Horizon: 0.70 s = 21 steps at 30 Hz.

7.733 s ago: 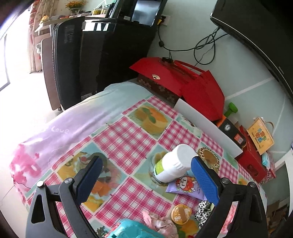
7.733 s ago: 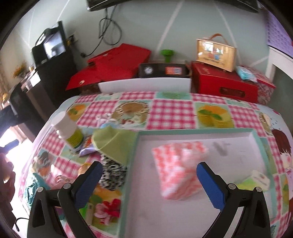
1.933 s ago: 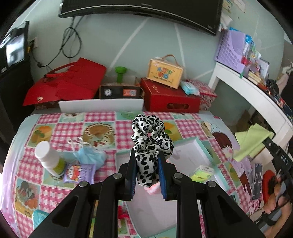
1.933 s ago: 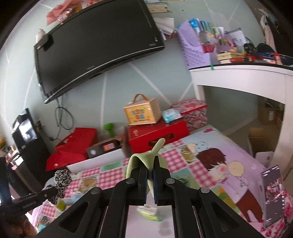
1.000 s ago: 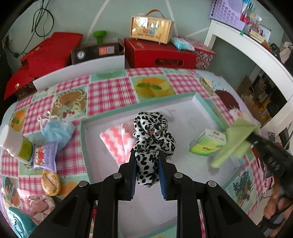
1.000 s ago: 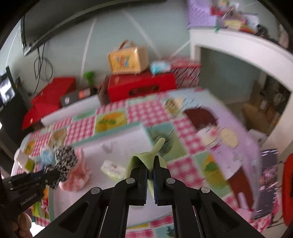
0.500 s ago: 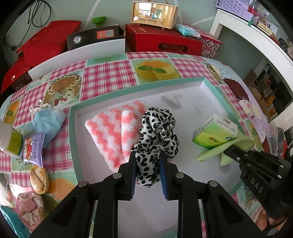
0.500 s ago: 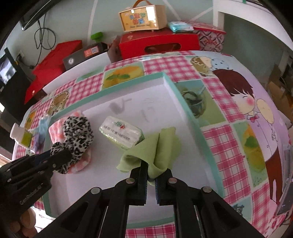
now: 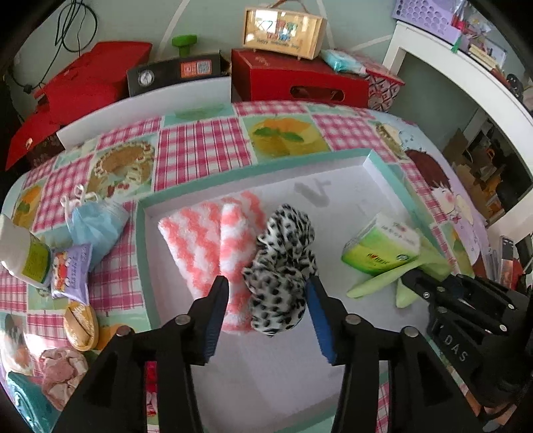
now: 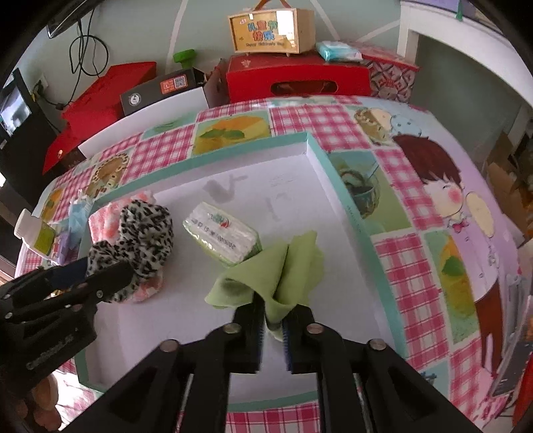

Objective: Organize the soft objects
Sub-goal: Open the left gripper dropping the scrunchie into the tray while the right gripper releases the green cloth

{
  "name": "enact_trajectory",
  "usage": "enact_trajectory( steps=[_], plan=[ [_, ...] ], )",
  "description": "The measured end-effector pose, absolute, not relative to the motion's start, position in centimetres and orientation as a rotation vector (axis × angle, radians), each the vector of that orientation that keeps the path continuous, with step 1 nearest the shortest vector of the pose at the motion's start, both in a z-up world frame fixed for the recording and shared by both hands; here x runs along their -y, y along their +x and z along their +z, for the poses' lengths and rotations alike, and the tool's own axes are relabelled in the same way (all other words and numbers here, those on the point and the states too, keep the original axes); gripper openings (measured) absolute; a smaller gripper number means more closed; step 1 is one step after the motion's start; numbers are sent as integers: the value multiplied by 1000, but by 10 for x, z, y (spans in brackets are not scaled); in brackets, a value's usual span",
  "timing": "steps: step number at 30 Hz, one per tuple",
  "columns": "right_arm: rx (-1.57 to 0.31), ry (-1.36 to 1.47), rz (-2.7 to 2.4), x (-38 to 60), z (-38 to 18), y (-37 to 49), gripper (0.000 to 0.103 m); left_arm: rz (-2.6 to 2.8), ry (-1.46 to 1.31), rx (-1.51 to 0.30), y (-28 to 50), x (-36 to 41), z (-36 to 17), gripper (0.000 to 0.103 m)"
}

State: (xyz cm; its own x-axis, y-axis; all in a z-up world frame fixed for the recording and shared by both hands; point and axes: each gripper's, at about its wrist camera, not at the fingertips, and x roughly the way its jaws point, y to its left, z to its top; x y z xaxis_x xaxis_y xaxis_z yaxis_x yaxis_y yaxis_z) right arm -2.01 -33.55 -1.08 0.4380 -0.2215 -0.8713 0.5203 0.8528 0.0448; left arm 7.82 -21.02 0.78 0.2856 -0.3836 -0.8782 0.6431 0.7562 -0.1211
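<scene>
Reading "DAS" on right tool, tissue pack print perhaps Chinese

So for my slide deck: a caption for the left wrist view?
Left claw opening around a leopard-print scrunchie on a pink striped towel in the tray.

A pale green wall crossed by white lines is seen at the far side. A white desk stands at the right, and a dark monitor is set far left.
</scene>
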Motion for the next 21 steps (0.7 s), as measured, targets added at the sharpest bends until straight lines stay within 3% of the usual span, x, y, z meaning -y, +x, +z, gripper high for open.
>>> enact_trajectory(
  steps=[2,6,10,17,21],
  plan=[
    [-1006,311,-490,335,-4,-22,37,-698,276,-1061,77,207,16,54],
    [-975,291,-504,333,10,-26,39,-699,254,-1015,76,199,37,59],
    [-948,269,-525,331,21,-29,58,-689,233,-975,75,190,53,65],
    [-936,239,-532,327,28,-29,66,-649,208,-959,83,180,59,74],
    [-944,219,-535,325,27,-27,75,-603,218,-957,87,178,54,82]
  ],
)
